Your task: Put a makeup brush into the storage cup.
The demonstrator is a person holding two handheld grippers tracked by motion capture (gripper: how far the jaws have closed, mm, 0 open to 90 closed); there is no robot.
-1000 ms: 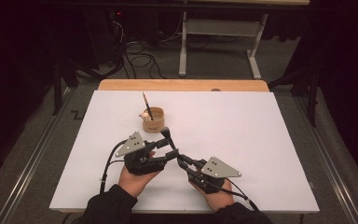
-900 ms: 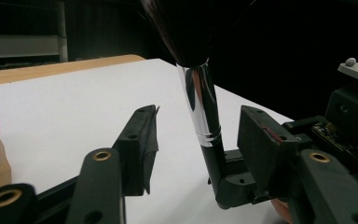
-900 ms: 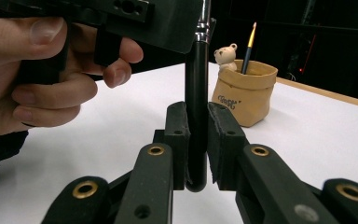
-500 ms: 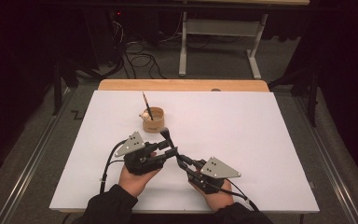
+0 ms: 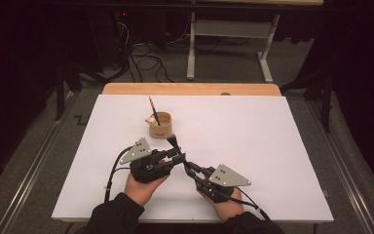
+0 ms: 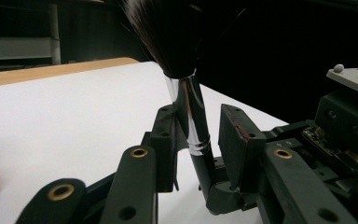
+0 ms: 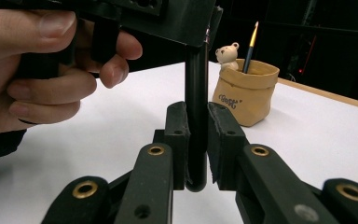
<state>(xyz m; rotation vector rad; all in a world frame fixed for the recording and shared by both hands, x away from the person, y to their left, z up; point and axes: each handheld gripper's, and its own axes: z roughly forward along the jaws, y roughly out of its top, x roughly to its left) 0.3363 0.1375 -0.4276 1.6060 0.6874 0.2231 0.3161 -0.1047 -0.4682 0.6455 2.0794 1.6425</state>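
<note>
A make-up brush [image 5: 172, 140] with dark bristles, a silver ferrule [image 6: 186, 107] and a black handle [image 7: 196, 79] stands tilted between both grippers above the white table. My right gripper [image 7: 196, 126] is shut on the handle's lower end. My left gripper [image 6: 200, 129] sits around the ferrule. Its jaws have just been closing with the brush between them; one pad is against the ferrule and the other pad [image 6: 235, 133] stands a little apart. In the high view the left gripper [image 5: 177, 157] and the right gripper [image 5: 191, 169] meet near the table's front middle.
A tan cup [image 5: 159, 126] with a small bear figure [image 7: 227, 52] and a thin brush [image 5: 153, 108] in it stands just beyond the grippers. The white sheet [image 5: 263, 131] covers the table, with a wooden strip [image 5: 190, 88] along its far edge. Floor cables lie behind.
The left gripper's jaws have narrowed around the brush. Both hands stay where they were.
</note>
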